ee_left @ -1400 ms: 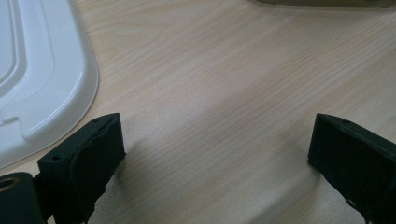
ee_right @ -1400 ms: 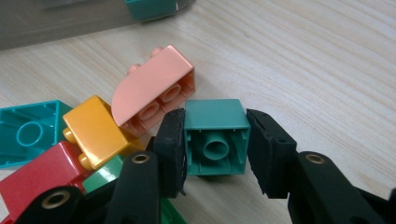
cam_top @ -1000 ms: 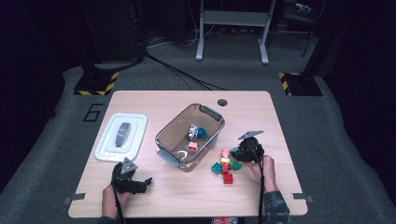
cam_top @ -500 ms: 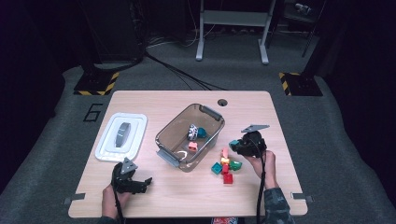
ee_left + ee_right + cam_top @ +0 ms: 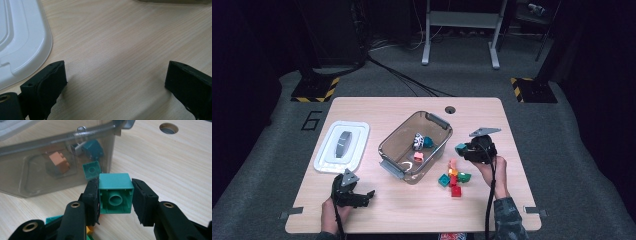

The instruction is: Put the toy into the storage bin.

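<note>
**Now: green brick pinched and up, bin wall ahead**

Nearest me, the left gripper (image 5: 362, 196) rests low on the pale wood-grain tabletop (image 5: 422, 215) by the front edge, jaws spread wide with bare wood between them. The white plastic lid (image 5: 22, 37) lies just beside its left jaw.

The right gripper (image 5: 115, 197) pinches a teal-green hollow plastic building brick (image 5: 115, 193) by two opposite sides, open underside facing the camera. Seen from above, the brick (image 5: 460, 147) hangs off the table, just right of the clear smoky plastic bin (image 5: 389, 145).

Risks, as I judge them:
- Grip is on smooth side walls only; a jolt or twist could let the brick rotate or slip out.
- Bin's near wall and grey corner latch (image 5: 438, 120) stand between brick and opening. Too low an approach would knock the rim and shove the bin.
- Loose cluster of red, orange and green bricks (image 5: 453, 177) sits under and near the hand; a dropped piece would scatter them.

Room: open wood right of the bin and behind it toward the round cable hole (image 5: 450, 109). Bin interior holds a few pieces, mostly free floor. Table's right edge is well apart from the hand.
</note>
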`<action>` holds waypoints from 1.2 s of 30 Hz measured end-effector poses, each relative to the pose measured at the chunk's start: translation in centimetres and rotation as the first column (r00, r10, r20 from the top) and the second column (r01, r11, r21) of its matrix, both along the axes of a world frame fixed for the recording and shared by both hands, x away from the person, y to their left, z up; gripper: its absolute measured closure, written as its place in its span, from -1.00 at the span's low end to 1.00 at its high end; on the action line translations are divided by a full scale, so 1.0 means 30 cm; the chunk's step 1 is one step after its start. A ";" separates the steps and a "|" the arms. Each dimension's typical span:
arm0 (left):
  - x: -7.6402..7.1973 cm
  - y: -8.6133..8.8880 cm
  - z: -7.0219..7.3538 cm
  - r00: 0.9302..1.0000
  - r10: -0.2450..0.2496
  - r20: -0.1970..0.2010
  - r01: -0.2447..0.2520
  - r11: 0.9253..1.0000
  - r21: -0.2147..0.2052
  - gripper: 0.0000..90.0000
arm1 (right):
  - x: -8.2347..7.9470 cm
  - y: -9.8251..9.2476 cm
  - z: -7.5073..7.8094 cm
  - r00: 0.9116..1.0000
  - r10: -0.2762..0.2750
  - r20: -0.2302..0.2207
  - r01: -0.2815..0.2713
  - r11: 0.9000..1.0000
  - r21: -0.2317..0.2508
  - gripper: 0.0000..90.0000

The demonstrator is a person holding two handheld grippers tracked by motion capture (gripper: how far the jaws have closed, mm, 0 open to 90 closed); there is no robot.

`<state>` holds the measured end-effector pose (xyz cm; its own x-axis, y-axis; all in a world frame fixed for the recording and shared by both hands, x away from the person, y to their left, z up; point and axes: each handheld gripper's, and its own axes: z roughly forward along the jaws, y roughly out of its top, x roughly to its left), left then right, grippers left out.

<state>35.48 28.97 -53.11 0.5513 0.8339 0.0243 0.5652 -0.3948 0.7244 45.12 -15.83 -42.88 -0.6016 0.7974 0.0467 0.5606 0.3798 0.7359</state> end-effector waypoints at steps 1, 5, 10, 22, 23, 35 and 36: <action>0.000 0.000 0.000 1.000 0.000 0.000 0.000 1.000 0.000 -0.92 | 0.001 0.002 0.007 1.000 0.004 0.007 -0.004 1.000 0.001 0.31; 0.001 0.000 0.000 1.000 -0.001 -0.001 0.001 1.000 -0.001 -0.92 | 0.002 0.010 0.039 1.000 0.005 0.024 -0.005 1.000 0.003 0.31; -0.001 -0.001 -0.001 1.000 0.005 -0.004 -0.005 1.000 -0.009 -0.92 | 0.005 0.022 0.082 0.999 0.009 0.047 -0.009 1.000 0.002 0.31; -0.001 -0.002 -0.001 1.000 0.008 -0.005 -0.008 1.000 -0.012 -0.92 | 0.010 0.060 0.171 0.995 0.031 0.097 -0.032 1.000 0.001 0.31; 0.000 -0.001 -0.001 1.000 0.005 -0.003 -0.005 1.000 -0.008 -0.92 | 0.010 0.065 0.178 0.995 0.033 0.098 -0.033 0.999 0.002 0.31; 0.000 -0.001 -0.001 1.000 0.003 -0.004 -0.003 1.000 -0.006 -0.92 | 0.036 0.151 0.226 0.989 0.090 0.117 -0.091 0.996 0.001 0.31; -0.001 -0.001 -0.001 1.000 0.004 -0.003 -0.004 1.000 -0.007 -0.92 | 0.038 0.160 0.227 0.989 0.092 0.115 -0.093 0.996 0.003 0.31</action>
